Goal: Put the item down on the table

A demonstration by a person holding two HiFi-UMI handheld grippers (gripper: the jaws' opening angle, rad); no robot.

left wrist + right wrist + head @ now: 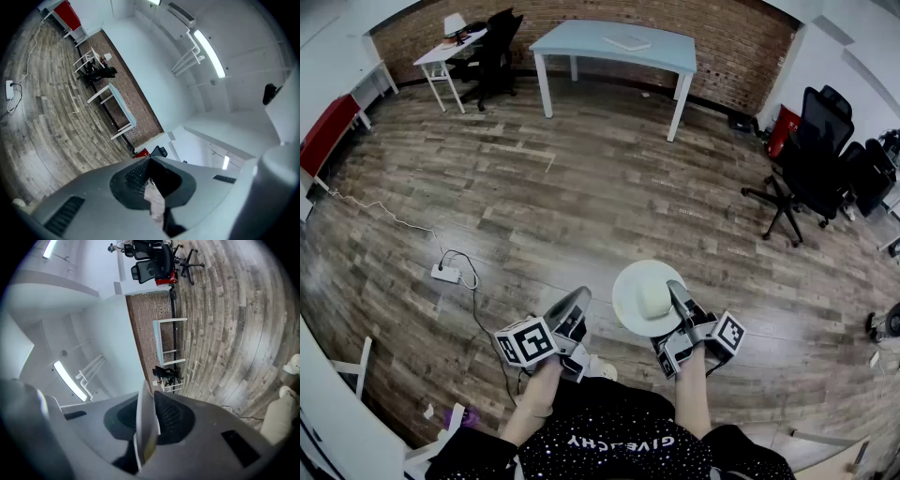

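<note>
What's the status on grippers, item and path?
Left gripper shut, empty. Right gripper shut on brim of white hat. Blue table far ahead; only power strip off left.

White capital letters are seen across the person's black speckled top (614, 441), at the lower edge of the head view. The word is turned upside down to the camera and is read as GIVENCHY. Black-and-white square markers are carried on the left cube (525, 340) and the right cube (728, 331); these are patterns only, without letters or numbers. Nothing legible is shown in either gripper view.
</note>
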